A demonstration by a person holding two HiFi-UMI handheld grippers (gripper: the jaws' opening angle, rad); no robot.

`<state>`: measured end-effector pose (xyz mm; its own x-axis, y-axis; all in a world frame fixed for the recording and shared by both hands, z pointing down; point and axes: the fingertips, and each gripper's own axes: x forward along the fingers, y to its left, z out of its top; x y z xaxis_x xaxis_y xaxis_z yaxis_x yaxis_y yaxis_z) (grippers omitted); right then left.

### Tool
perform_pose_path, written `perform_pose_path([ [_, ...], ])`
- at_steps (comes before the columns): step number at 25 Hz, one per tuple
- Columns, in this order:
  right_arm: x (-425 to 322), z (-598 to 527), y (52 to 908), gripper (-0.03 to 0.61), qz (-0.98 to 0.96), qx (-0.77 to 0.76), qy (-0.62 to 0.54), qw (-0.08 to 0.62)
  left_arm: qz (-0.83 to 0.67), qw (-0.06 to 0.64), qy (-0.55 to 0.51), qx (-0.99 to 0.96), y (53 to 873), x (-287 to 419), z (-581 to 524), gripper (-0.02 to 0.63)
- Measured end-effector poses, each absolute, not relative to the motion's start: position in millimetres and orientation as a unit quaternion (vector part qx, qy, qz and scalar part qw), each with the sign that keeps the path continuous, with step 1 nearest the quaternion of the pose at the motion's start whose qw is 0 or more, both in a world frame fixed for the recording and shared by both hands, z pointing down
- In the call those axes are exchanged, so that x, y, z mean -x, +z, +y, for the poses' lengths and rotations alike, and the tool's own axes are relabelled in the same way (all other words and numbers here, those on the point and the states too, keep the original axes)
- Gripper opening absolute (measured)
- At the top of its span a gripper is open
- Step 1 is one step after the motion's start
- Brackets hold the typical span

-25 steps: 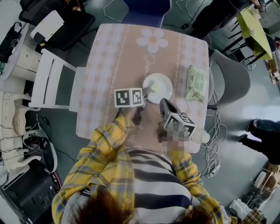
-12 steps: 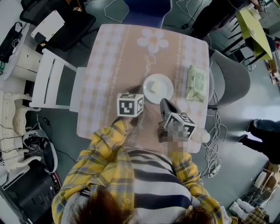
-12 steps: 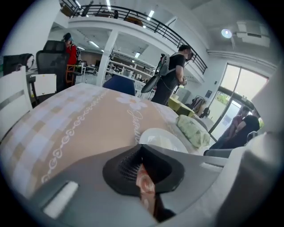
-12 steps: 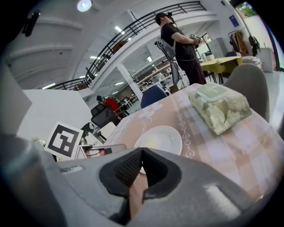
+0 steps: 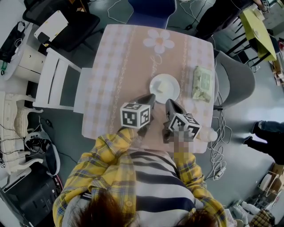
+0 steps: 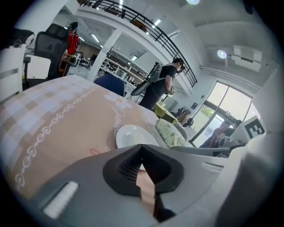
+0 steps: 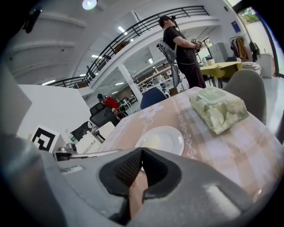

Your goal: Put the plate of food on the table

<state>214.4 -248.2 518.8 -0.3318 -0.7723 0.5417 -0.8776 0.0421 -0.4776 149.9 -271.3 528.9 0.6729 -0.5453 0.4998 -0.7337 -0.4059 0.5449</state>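
Note:
A white plate (image 5: 164,88) with a pale piece of food (image 5: 163,86) rests on the pink checked table (image 5: 117,66), near its right middle. My left gripper (image 5: 149,97) is shut and empty, and its tip stops just short of the plate's near-left rim without touching it. My right gripper (image 5: 169,103) is also shut and empty, just short of the near rim. In the left gripper view the plate (image 6: 133,135) lies just past the closed left gripper (image 6: 142,146). The right gripper view shows the plate (image 7: 160,139) ahead of the closed right gripper (image 7: 142,150).
A green pack of wipes (image 5: 203,83) lies to the right of the plate, near the table edge. A white chair (image 5: 53,82) stands at the table's left, a grey chair (image 5: 235,82) at its right and a blue chair (image 5: 151,11) at the far end. A person stands (image 7: 179,44) beyond the table.
The left gripper has let go of the plate's rim, drawn back toward me and shut. The plate stays on the table. The right gripper has barely moved.

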Motion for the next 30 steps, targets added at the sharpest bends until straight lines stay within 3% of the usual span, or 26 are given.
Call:
perform_pose_path([
  [6,-205,-238,515,-0.003,-0.713,-0.585,0.383,0.050,-0.354,0.441,0.097,-0.819,526,-140,-253,0.003],
  [30,-187,-155,499,-0.003,-0.712,-0.606,0.354,0.021,-0.340,0.421,0.091,-0.836,515,-124,-171,0.003],
])
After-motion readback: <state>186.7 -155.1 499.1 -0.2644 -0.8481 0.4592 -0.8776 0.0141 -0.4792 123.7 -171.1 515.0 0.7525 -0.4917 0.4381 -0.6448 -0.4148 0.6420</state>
